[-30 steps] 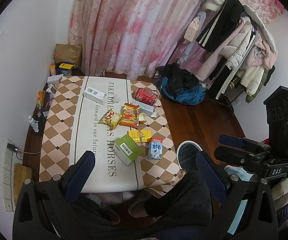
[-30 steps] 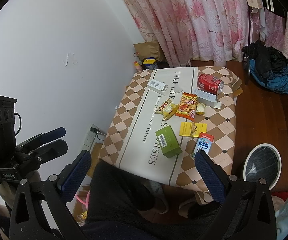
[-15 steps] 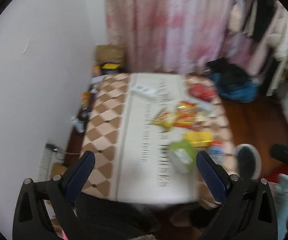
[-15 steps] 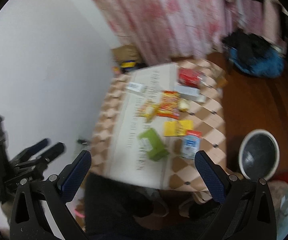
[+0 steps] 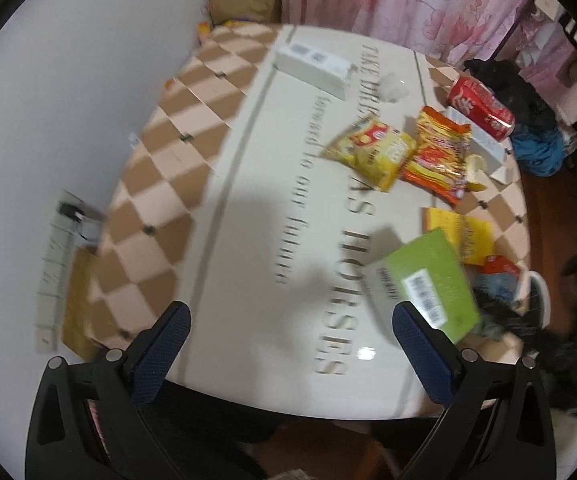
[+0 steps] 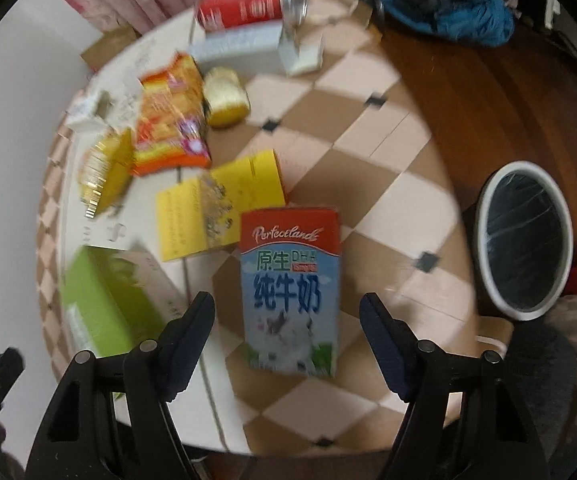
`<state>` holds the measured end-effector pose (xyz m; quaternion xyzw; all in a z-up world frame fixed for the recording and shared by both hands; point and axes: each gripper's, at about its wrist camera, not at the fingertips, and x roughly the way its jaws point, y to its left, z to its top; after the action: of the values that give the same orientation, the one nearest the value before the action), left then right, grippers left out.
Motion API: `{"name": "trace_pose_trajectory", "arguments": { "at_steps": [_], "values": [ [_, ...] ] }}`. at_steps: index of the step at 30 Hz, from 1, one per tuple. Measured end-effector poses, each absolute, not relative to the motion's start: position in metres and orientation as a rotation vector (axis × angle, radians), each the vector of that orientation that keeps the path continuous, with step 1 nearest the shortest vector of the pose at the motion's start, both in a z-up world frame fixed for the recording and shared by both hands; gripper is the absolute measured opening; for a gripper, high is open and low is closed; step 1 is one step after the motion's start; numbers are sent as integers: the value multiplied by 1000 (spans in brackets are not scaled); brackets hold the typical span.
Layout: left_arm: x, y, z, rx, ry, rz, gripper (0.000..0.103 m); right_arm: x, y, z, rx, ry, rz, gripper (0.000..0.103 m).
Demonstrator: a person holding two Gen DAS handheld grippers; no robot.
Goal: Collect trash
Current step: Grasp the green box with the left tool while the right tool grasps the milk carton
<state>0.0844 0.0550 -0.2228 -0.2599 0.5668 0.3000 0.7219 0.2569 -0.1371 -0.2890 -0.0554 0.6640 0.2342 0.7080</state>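
Note:
Trash lies on a low table point(image 5: 176, 168) with a checked cloth. A milk carton point(image 6: 288, 288) lies flat under my right gripper point(image 6: 288, 316). Its jaws are closing, with the carton between them and gaps on both sides. A green box point(image 6: 100, 312) sits left of the carton, a yellow box point(image 6: 216, 208) behind it. My left gripper point(image 5: 290, 326) hangs open over bare cloth, the green box point(image 5: 432, 284) by its right finger. Beyond lie a yellow snack bag point(image 5: 372, 148), an orange snack bag point(image 5: 436, 156), a red can point(image 5: 480, 106) and a white box point(image 5: 312, 66).
A white-rimmed bin point(image 6: 524, 236) with a dark liner stands on the wooden floor right of the table. A white wall point(image 5: 68, 80) runs along the table's left side, with a power strip point(image 5: 54, 264) low down. Pink curtains point(image 5: 408, 0) and a pile of dark clothes point(image 6: 444, 0) lie beyond.
Both grippers have dropped toward the table and tipped downward, so the trash looks much larger. The right gripper's jaws have narrowed and now straddle the milk carton.

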Motion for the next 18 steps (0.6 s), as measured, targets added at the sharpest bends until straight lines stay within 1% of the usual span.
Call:
{"name": "trace_pose_trajectory", "arguments": {
  "at_steps": [1,2,3,7,11,13,14,16,18],
  "values": [
    [88,54,-223,-609,1251,643,103,257,-134,-299,-125,1492,519,61],
    [93,52,-223,-654,1245,612,103,255,-133,-302,-146,1482,516,59],
    [99,49,-223,-693,1238,583,103,254,-133,-299,-153,1461,525,52],
    [126,36,-237,-801,1255,511,103,252,-157,-289,-158,1453,489,52],
    [161,23,-277,-859,1359,520,102,253,-181,-294,-152,1473,455,52],
    [167,20,-285,-845,1371,544,85,253,-192,-299,-120,1490,446,53],
    [168,19,-290,-843,1374,555,68,252,-196,-301,-110,1495,446,53],
    [165,18,-289,-813,1354,547,66,250,-200,-305,-97,1508,449,53],
    [163,16,-285,-735,1373,527,64,248,-204,-305,-95,1505,457,53]
  ]
}}
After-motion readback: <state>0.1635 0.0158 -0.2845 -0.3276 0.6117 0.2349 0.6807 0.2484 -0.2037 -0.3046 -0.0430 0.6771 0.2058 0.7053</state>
